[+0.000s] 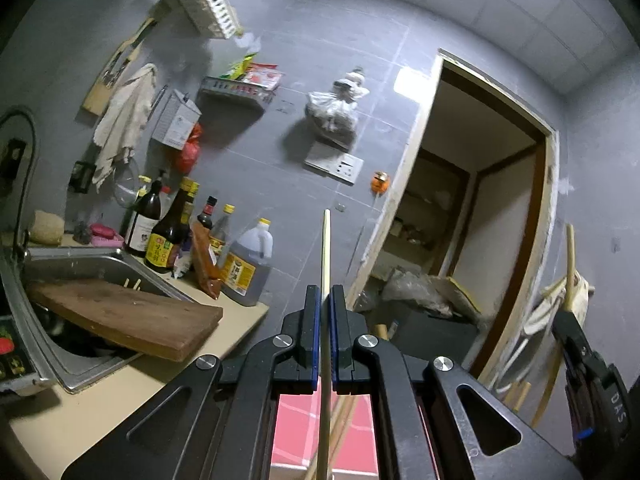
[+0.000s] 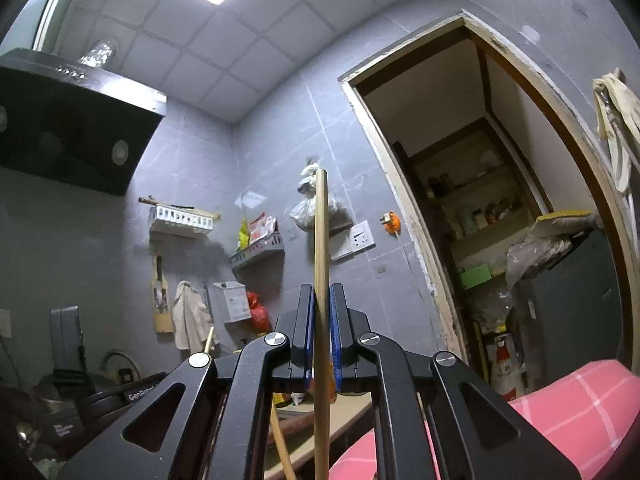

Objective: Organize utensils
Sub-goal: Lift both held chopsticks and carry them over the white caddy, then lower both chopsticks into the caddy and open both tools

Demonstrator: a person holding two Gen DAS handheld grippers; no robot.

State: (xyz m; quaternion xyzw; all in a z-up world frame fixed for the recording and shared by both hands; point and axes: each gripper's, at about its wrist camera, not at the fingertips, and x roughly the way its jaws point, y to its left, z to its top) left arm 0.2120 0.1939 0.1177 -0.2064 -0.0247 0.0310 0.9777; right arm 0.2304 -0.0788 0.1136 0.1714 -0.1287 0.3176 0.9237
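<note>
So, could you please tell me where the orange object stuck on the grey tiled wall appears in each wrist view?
Left wrist view: the orange object sits right of centre, between the wall socket and the door frame.
Right wrist view: it sits right of centre, again between the socket and the door frame.
Shared landmark: the hanging plastic bag above the socket.

Smooth wood chopstick (image 1: 327, 248), matt tongs (image 1: 324, 292)
</note>
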